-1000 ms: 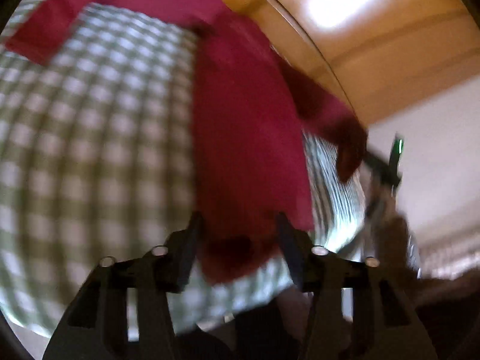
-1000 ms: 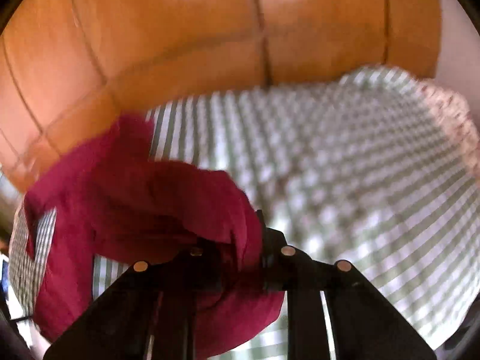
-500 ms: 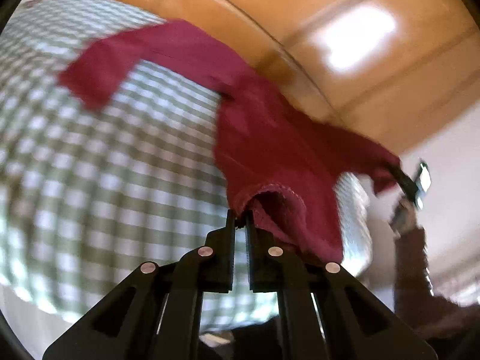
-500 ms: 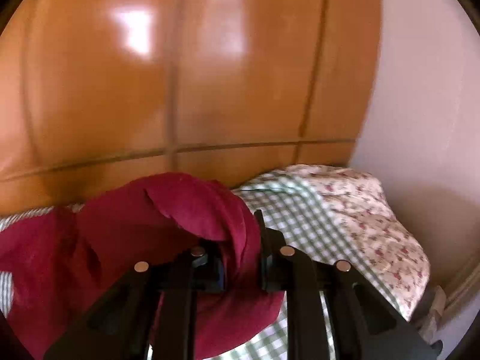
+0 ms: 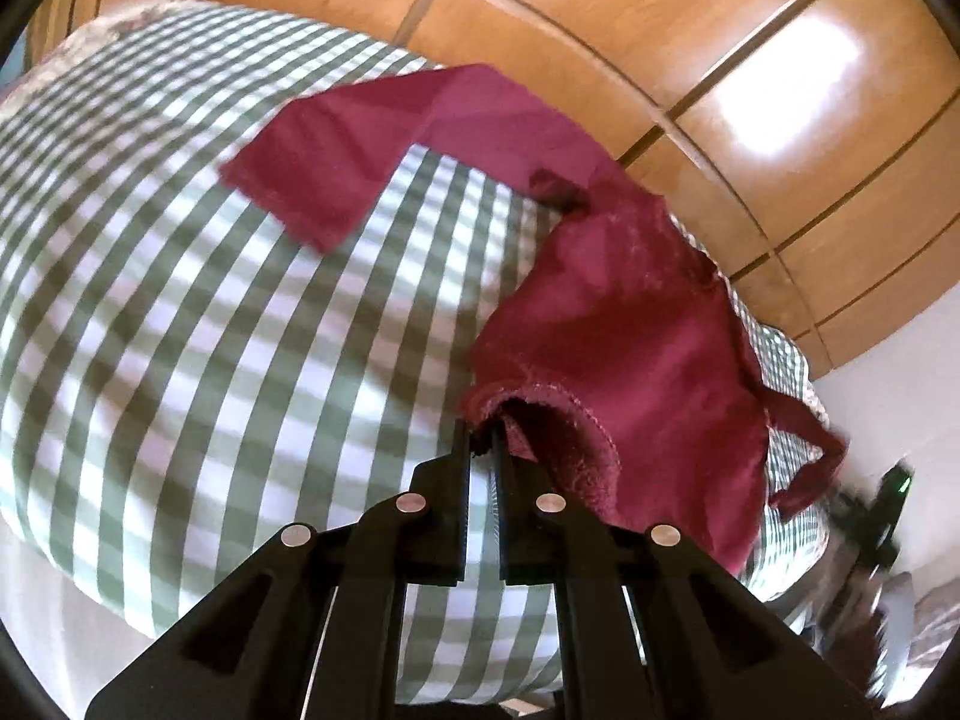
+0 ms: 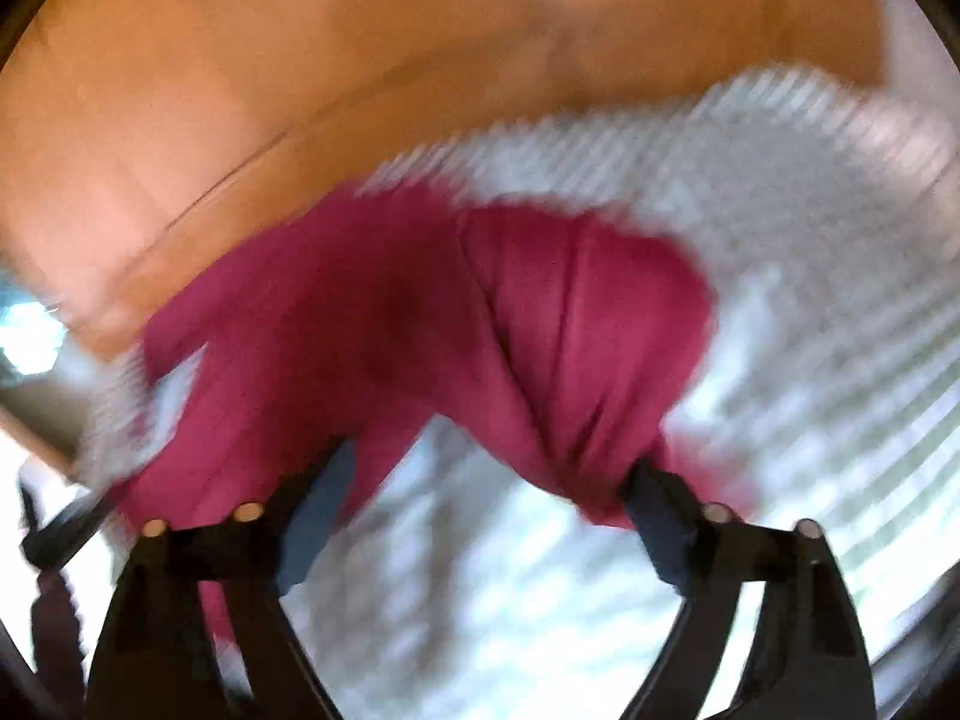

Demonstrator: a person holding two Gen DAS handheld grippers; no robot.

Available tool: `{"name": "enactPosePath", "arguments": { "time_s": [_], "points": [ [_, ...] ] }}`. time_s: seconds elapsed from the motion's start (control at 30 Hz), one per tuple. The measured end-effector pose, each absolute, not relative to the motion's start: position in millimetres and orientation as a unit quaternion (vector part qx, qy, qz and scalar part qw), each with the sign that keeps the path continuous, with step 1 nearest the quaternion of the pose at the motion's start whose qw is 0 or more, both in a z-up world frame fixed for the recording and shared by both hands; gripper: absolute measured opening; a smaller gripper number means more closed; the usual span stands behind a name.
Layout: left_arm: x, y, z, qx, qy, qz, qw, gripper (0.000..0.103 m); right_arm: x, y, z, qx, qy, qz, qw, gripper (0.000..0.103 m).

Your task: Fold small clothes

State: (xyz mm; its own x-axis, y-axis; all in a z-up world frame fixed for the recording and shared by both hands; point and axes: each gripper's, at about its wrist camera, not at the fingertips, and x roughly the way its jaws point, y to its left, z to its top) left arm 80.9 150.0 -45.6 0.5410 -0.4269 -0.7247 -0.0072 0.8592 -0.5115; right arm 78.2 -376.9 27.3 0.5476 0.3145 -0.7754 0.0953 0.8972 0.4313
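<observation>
Item: dark red knit garment with a stitched hem [image 5: 612, 324], lying partly on a green-and-white checked bed cover [image 5: 180, 312], which serves as the reference for all placings. Its flat rectangular end rests on the cover toward the far side, near the glossy orange wood-panelled wall [image 5: 750, 90]; its near end is lifted off the cover.

Risks, left to right:
- The left gripper [image 5: 480, 444] holds only a thin bite of the hem. A tug along the cover could pull the edge out, and the raised part would drop in a heap.
- With one corner held up and the other let go, the garment is likely to hang skewed over the cover, so a fold laid from here would come out crooked.
- Cloth appears to drape against one finger of the right gripper [image 6: 492, 480]; if it snags there as the hand draws away, it would drag the garment across the cover.

Tongs:
- Left gripper: pressed together, pinching the hem just above the cover.
- Right gripper: jaws opening, already spread wide; the view is badly blurred, but the pads do not seem to press on the cloth between them.
</observation>
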Motion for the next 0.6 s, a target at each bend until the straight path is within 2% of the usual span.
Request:
{"name": "enactPosePath", "arguments": {
  "time_s": [0.07,0.17,0.27,0.37,0.43,0.5,0.53,0.57,0.6],
  "points": [
    [82,145,-42,-0.223,0.461,-0.128,0.849,0.005,67,-345,2,0.250,0.483,0.109,0.832,0.068],
    [80,142,-36,-0.219,0.457,-0.133,0.852,0.005,72,-312,-19,0.299,0.483,0.149,0.809,0.068],
    [74,142,-27,-0.219,0.445,-0.137,0.857,0.005,89,-297,-22,0.302,0.482,0.151,0.808,0.068],
    [67,145,-19,-0.223,0.436,-0.143,0.860,0.005,102,-325,-2,0.268,0.458,0.066,0.845,0.050],
    [64,144,-19,-0.220,0.438,-0.147,0.859,0.005,114,-359,17,0.242,0.443,0.006,0.863,0.033],
    [62,141,-22,-0.214,0.442,-0.148,0.858,0.005,122,-404,52,0.188,0.406,-0.100,0.889,0.028],
    [61,140,-23,-0.212,0.444,-0.148,0.858,0.005,119,-434,78,0.191,0.362,-0.151,0.900,0.030],
    [59,139,-26,-0.213,0.446,-0.149,0.856,0.005,115,-452,94,0.203,0.333,-0.175,0.904,0.040],
    [58,138,-28,-0.215,0.448,-0.150,0.855,0.005,110,-471,110,0.213,0.302,-0.198,0.908,0.083]
  ]
}}
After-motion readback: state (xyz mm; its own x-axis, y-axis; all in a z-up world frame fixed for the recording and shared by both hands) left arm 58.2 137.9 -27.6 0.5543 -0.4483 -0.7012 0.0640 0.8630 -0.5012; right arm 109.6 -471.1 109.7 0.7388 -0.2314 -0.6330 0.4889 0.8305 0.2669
